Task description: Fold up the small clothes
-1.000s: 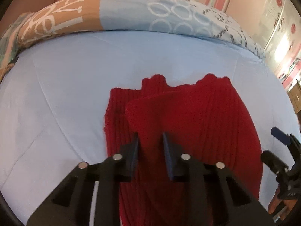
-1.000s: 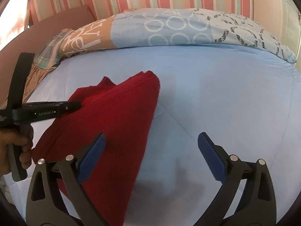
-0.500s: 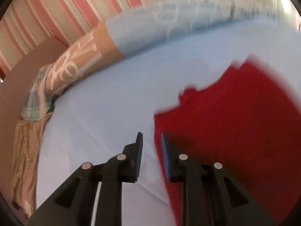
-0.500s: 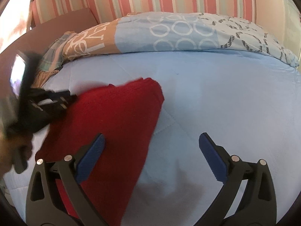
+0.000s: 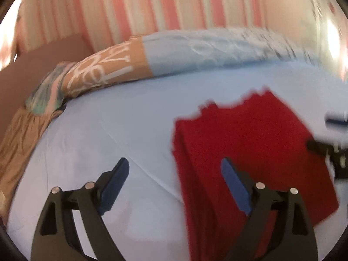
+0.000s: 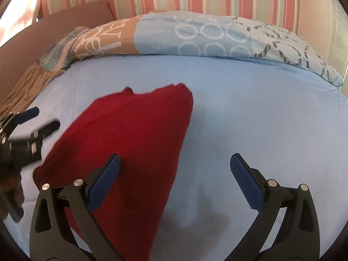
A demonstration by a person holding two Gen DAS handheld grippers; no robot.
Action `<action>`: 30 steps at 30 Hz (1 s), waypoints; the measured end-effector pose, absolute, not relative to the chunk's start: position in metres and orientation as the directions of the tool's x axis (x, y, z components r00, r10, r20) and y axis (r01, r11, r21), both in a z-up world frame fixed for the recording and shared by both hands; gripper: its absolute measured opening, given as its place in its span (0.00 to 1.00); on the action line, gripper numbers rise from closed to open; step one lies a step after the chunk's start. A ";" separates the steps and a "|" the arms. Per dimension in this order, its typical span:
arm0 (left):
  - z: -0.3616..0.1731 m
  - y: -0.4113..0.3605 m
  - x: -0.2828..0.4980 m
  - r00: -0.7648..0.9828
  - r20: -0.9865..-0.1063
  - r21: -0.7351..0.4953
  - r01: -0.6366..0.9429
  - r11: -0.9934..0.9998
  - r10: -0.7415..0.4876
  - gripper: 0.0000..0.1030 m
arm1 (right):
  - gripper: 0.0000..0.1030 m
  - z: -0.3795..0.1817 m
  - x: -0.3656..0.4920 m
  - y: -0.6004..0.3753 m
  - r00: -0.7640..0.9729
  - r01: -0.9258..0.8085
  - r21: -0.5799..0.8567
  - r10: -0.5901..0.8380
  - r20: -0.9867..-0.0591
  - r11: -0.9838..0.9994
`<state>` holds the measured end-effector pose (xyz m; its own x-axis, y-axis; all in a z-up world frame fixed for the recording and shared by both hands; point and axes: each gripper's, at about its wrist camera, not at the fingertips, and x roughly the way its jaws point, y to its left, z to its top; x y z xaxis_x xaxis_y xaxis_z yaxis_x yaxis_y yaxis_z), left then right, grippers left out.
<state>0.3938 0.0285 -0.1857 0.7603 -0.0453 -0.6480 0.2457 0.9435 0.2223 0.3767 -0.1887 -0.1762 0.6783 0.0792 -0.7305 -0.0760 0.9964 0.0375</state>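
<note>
1. The red knit garment [image 6: 130, 134] is lying folded on the light blue bed [image 6: 250, 113], mostly beside and ahead of the right gripper [image 6: 174, 180], whose left finger is hovering over its near part.
2. The right gripper's fingers are standing wide apart, clamping nothing.
3. The left gripper [image 5: 174, 184] has just been opening its fingers; they are now spread wide, with only the garment's left edge lying between them, unpressed.
4. Judging by the ribbed knit, the garment is soft, light and limp; it is likely sagging wherever unsupported, so pinching a corner or folded edge through all layers seems best.
5. The left wrist view, though blurred, is showing the garment's stacked layers along its left edge; the right wrist view is showing instead its smooth right fold, the patterned quilt [image 6: 206, 34] beyond, and a hand [image 6: 8, 187] carrying the left gripper.
</note>
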 end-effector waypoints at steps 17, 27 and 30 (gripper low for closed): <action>-0.171 0.083 0.380 0.765 -0.625 -0.022 0.180 0.984 -0.153 0.93 | 0.97 -0.156 0.368 -0.205 0.683 -0.090 0.126 0.153 -0.714 0.988; -0.208 0.066 0.390 0.583 -0.759 -0.191 0.225 0.956 -0.289 0.93 | 0.97 -0.168 0.369 -0.198 0.655 -0.108 0.120 0.162 -0.738 0.987; -0.217 0.064 0.396 0.551 -0.772 -0.230 0.224 0.947 -0.318 0.91 | 0.97 -0.174 0.373 -0.195 0.642 -0.112 0.119 0.163 -0.749 0.987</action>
<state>0.3958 0.0638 -0.2167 0.5507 -0.3180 -0.7718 0.2240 0.9470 -0.2304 0.3732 -0.1949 -0.1736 0.6416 0.1633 -0.7495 -0.1115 0.9866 0.1194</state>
